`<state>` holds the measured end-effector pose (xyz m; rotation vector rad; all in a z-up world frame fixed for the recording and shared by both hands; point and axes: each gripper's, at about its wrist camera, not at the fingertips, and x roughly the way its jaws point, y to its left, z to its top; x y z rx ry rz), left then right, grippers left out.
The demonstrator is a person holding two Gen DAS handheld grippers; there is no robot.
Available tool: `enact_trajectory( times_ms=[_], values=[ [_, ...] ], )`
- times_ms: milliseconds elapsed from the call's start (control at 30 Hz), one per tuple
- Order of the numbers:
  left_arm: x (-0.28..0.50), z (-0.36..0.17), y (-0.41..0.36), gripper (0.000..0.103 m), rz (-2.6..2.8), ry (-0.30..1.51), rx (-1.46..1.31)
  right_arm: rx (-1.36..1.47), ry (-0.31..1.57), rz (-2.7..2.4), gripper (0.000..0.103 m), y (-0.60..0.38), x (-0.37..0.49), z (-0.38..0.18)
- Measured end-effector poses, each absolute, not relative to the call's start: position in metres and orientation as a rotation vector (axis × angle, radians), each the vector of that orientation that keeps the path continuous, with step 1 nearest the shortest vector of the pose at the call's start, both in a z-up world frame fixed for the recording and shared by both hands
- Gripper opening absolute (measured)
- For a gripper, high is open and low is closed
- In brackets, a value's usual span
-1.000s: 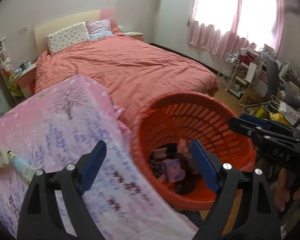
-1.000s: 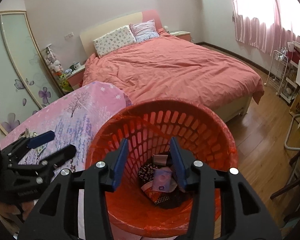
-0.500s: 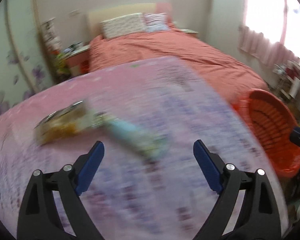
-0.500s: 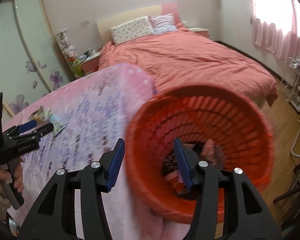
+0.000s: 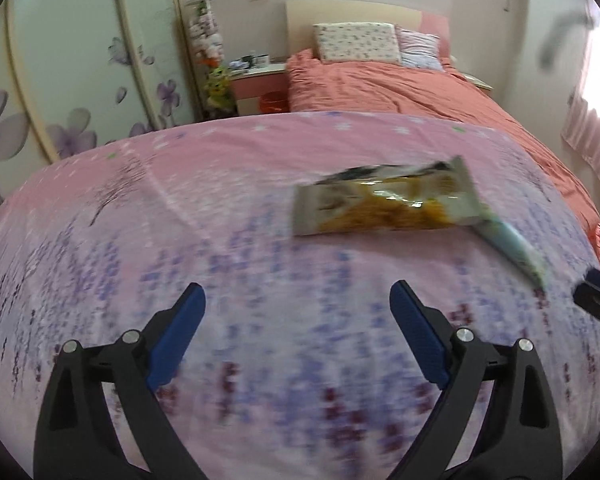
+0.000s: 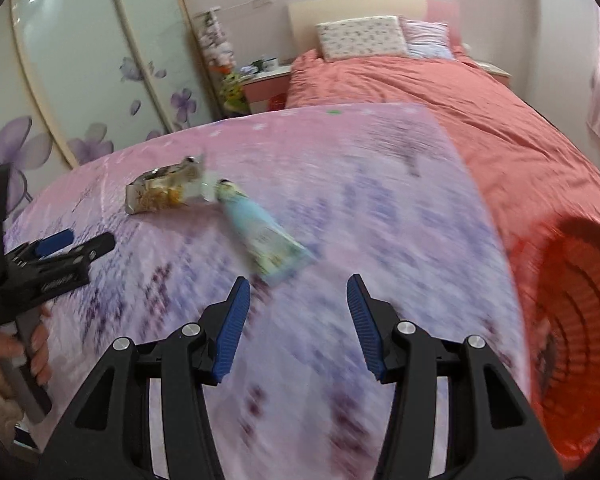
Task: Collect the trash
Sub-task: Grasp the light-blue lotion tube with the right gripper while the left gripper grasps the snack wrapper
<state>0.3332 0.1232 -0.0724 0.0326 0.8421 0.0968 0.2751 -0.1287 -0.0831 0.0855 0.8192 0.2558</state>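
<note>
Trash was what I was after, and two pieces of it lay on the pink floral surface (image 5: 180,208), with the red basket (image 6: 572,320) standing off that surface's right edge, in front of the bed (image 6: 480,92). The snack bag (image 5: 384,204), the larger piece, lay flat on the side away from the basket; the pale blue tube (image 6: 260,228) touched the bag's corner and pointed back toward the basket side. My left gripper (image 5: 296,336) was spread wide and empty, hovering short of the bag; my right gripper (image 6: 296,316) was likewise apart and empty, just short of the tube's flat end. I judged the sound way was one piece per gripper: come down low, pinch the bag at a crimped edge, take the tube across its body, and lift before swinging to the basket. Both views were blurred, so I would have settled first.
</note>
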Motion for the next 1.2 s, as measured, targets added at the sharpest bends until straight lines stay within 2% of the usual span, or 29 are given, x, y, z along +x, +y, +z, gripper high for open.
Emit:
enact_trajectory(
  times_ms=[167,233,367,533,567,867,967,1200],
  values=[
    [0.329,-0.074,0.155,0.092,0.12,0.844,0.003,0.005,0.855,0.266,0.052,-0.093,0.312,-0.09],
    [0.328,-0.074,0.165,0.092,0.121,0.844,-0.015,-0.036,0.862,0.26,0.056,-0.084,0.323,-0.092],
    [0.326,-0.076,0.174,0.092,0.123,0.847,-0.026,-0.104,0.878,0.246,0.055,-0.074,0.336,-0.096],
    [0.328,-0.077,0.174,0.092,0.111,0.849,-0.039,-0.107,0.862,0.216,0.03,-0.08,0.33,-0.095],
    [0.33,-0.078,0.174,0.092,0.107,0.849,-0.042,-0.098,0.862,0.187,0.029,-0.087,0.327,-0.095],
    [0.347,-0.069,0.128,0.095,0.051,0.835,-0.084,-0.024,0.865,0.032,0.029,-0.146,0.279,-0.099],
    [0.367,-0.061,0.102,0.099,0.075,0.823,-0.082,0.004,0.866,0.025,0.029,-0.152,0.278,-0.1],
    [0.436,-0.062,0.052,0.099,0.188,0.893,-0.037,0.039,0.869,0.032,0.029,-0.154,0.284,-0.101]
  ],
)
